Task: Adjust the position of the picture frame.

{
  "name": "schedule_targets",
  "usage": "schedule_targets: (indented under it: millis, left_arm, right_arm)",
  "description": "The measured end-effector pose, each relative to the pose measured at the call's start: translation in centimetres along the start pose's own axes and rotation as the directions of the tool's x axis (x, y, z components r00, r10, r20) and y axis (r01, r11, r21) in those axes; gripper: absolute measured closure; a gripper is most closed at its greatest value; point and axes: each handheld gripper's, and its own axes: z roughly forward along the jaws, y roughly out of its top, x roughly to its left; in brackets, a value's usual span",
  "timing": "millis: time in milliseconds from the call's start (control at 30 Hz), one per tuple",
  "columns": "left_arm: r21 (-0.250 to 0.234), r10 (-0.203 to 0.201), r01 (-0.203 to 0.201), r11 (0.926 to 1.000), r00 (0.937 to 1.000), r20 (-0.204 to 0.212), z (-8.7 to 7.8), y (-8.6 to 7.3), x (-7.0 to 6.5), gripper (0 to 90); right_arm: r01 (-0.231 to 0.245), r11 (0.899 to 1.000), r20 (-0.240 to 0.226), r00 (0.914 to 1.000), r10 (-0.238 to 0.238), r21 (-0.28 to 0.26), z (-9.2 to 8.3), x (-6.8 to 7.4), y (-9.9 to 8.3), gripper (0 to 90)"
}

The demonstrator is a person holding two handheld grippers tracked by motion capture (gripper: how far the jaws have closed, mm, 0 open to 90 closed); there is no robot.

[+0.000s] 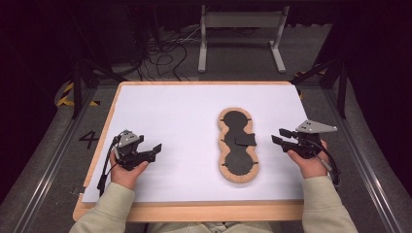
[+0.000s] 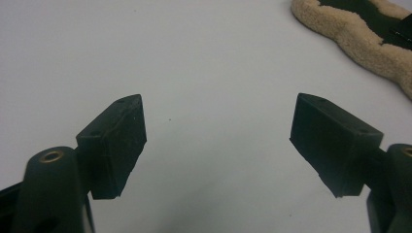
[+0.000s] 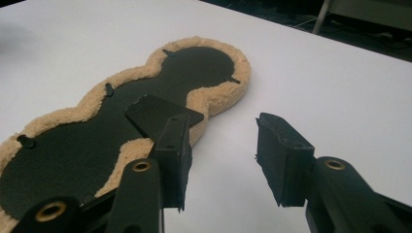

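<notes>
A long three-lobed pad [image 1: 237, 145] lies flat on the white table top, right of centre. It has a tan fleece rim, a black inner face, and a small black flap [image 1: 245, 141] at its middle. My left gripper [image 1: 154, 151] rests at the left, well apart from the pad, jaws open over bare white surface [image 2: 218, 104]. A corner of the pad [image 2: 350, 29] shows at the upper right of the left gripper view. My right gripper [image 1: 278, 136] sits just right of the pad and points at it, open and holding nothing [image 3: 221, 121]. The flap [image 3: 155, 114] lies just beyond its left finger.
The white sheet [image 1: 184, 111] covers a wooden table whose bare edge [image 1: 194, 211] runs along the near side. Beyond the far edge are dark floor, loose cables [image 1: 165, 53] and a white metal frame [image 1: 240, 29]. Black stand legs flank both sides.
</notes>
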Motion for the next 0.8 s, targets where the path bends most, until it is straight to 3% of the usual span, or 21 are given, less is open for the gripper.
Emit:
schedule_targets:
  millis: [167, 400, 567, 800]
  left_arm:
    - [-0.008, 0.036, -0.036, 0.9993, 0.999, -0.026, -0.2, 0.0, -0.1, 21.0]
    - [-0.007, 0.06, -0.06, 0.9982, 0.9981, 0.011, 0.0, 0.1, -0.9, 21.0]
    - [-0.008, 0.072, -0.072, 0.9974, 0.9973, 0.016, -0.1, 0.1, -1.1, 21.0]
    - [-0.002, 0.08, -0.08, 0.9968, 0.9966, 0.019, 0.0, 0.1, -1.5, 21.1]
  right_arm:
    - [0.018, 1.0, 0.002, 0.9998, -0.018, -0.014, -0.3, 0.1, 0.1, 56.3]
    - [0.028, 0.999, 0.011, 0.9996, -0.027, -0.046, -0.9, 0.2, 0.3, 56.8]
    - [0.038, 0.997, 0.007, 0.9993, -0.038, -0.061, -1.1, 0.4, 0.4, 57.2]
    - [0.052, 0.998, -0.015, 0.9985, -0.053, -0.038, -1.1, 0.6, 0.6, 64.2]
